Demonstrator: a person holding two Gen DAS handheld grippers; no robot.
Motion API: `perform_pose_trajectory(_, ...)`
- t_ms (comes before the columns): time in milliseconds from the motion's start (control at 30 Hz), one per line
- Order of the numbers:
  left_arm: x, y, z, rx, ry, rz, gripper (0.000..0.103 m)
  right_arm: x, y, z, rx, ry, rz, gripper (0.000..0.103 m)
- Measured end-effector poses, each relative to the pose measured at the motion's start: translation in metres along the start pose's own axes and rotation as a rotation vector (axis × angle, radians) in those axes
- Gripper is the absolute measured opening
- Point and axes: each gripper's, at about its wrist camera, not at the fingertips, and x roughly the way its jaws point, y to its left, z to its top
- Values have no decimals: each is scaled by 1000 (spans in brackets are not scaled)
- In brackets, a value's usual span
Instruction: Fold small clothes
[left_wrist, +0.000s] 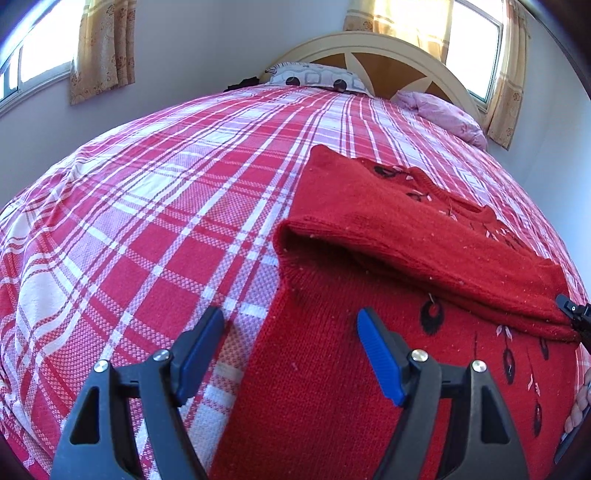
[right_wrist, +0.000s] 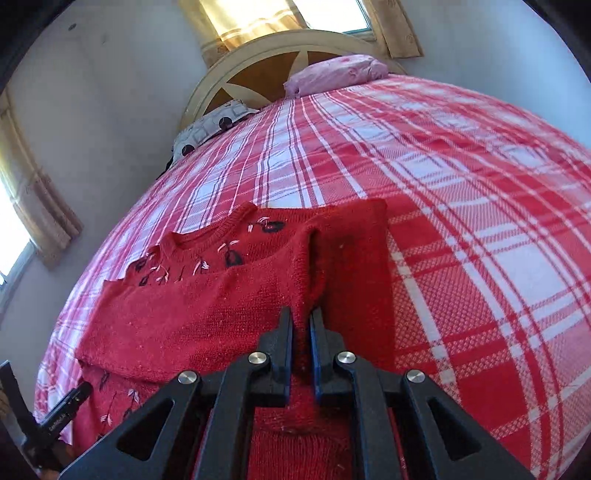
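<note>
A small red knitted sweater with dark and pink embroidery lies on the plaid bed. One sleeve is folded across its chest. My left gripper is open and empty, low over the sweater's left edge. My right gripper is shut on a pinched ridge of the sweater's fabric near its right side. The right gripper's tip shows at the far right of the left wrist view.
The red and white plaid bedspread covers the whole bed. A patterned pillow and a pink pillow lie by the wooden headboard. Curtained windows flank the bed. The left gripper's edge shows at lower left of the right wrist view.
</note>
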Motion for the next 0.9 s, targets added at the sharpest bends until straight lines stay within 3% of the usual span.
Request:
perform_pose_trajectory(133, 0, -1, 0, 1, 2, -2, 79, -7, 3, -5, 7, 7, 3, 8)
perform_pose_trajectory(333, 1, -2, 0, 5, 1, -4, 80, -37, 35, 4, -178, -114, -153, 7)
perform_pose_trajectory(433, 0, -3, -1, 7, 1, -1, 80, -14, 21, 1, -174, -16, -240, 7)
perform_pose_trajectory(500, 0, -2, -1, 3, -1, -2, 80, 0, 8, -4, -141, 34, -215, 8)
perform_pose_trajectory(567, -4, -3, -2, 11, -5, 9, 80, -10, 3, 0, -99, 3, -165, 8)
perform_pose_trajectory(700, -19, -3, 1, 16, -40, 64, 80, -9, 0, -2, -89, 2, -144, 9)
perform_pose_trajectory(900, -39, -20, 49, 31, -136, -44, 80, -9, 9, -2, -120, -2, -165, 9)
